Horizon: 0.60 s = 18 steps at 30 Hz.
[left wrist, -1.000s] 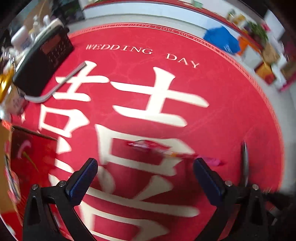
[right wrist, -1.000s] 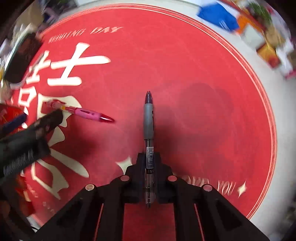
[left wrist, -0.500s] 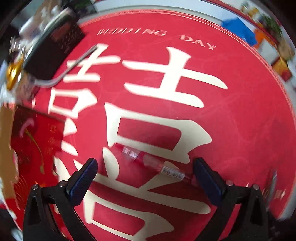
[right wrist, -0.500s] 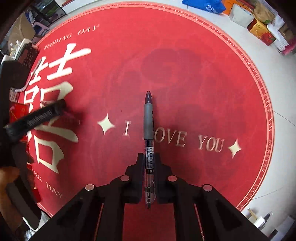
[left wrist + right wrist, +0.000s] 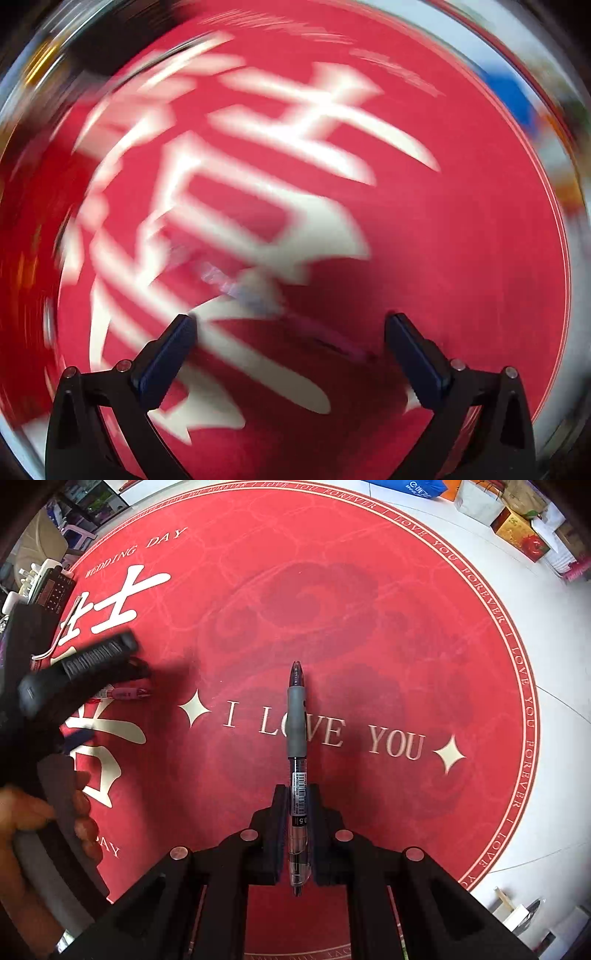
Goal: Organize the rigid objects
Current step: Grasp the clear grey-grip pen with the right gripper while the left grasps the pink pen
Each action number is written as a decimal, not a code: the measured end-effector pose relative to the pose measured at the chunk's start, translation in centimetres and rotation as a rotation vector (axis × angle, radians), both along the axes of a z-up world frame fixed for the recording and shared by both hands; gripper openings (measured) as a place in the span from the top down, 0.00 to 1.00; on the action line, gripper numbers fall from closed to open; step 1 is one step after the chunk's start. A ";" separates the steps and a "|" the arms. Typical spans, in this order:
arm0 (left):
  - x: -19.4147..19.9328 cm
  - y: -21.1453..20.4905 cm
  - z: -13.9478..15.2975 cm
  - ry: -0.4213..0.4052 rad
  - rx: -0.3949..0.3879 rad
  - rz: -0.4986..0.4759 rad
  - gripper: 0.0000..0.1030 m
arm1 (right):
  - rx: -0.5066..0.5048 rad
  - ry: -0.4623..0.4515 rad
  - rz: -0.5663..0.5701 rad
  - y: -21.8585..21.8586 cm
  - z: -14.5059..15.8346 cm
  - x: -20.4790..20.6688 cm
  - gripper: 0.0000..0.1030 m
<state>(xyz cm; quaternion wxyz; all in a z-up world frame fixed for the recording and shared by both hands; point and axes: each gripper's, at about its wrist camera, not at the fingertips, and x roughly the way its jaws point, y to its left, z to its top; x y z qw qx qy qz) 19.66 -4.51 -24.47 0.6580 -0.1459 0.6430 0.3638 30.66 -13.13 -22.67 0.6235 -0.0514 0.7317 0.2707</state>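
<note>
My right gripper (image 5: 297, 790) is shut on a grey-gripped gel pen (image 5: 295, 716), which sticks out forward above the red round mat (image 5: 369, 609). A pink pen (image 5: 325, 334) lies on the mat. In the blurred left wrist view it sits between and just ahead of the wide-apart fingers of my left gripper (image 5: 290, 321), which is open and holds nothing. From the right wrist view the left gripper (image 5: 136, 657) hangs just over the pink pen (image 5: 125, 693), with a person's hand (image 5: 22, 823) on its handle.
A black desk phone (image 5: 51, 590) and a grey bent rod (image 5: 64, 631) sit at the mat's far left edge. Boxes and bags (image 5: 517, 531) stand on the white floor beyond the mat at top right. A blue bag (image 5: 413, 485) lies at the top.
The left gripper has come down over the pink pen, which now lies nearer its fingers. The right gripper has carried the grey pen away rightward across the mat, still shut on it.
</note>
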 end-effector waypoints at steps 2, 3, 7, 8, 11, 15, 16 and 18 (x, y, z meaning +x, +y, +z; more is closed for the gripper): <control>0.7 -2.7 -0.6 0.037 -0.029 -0.280 0.00 | 0.009 0.002 -0.006 -0.5 0.4 0.2 0.90; 0.8 -3.7 -0.7 0.049 -0.043 -0.382 0.00 | 0.014 0.003 -0.009 -0.7 0.6 0.2 0.90; 0.1 -4.2 -0.5 0.057 -0.038 -0.436 0.00 | 0.027 0.011 -0.024 -1.5 0.9 0.1 0.90; -0.6 -2.4 0.0 0.003 -0.042 -0.258 0.00 | 0.028 0.012 -0.026 -0.7 1.0 0.3 0.90; -2.5 0.4 1.6 -0.172 -0.058 0.088 0.00 | 0.032 0.013 -0.030 -0.7 1.5 0.2 0.90; -2.1 1.4 1.6 -0.165 -0.021 0.252 0.00 | 0.029 0.017 -0.027 -2.7 1.6 -0.5 0.90; -1.7 1.3 1.3 -0.139 -0.001 0.278 0.00 | 0.027 0.018 -0.028 -3.0 1.6 -0.5 0.90; -1.0 1.4 0.7 -0.077 0.035 0.297 0.00 | 0.027 0.016 -0.031 -3.6 2.0 -0.5 0.90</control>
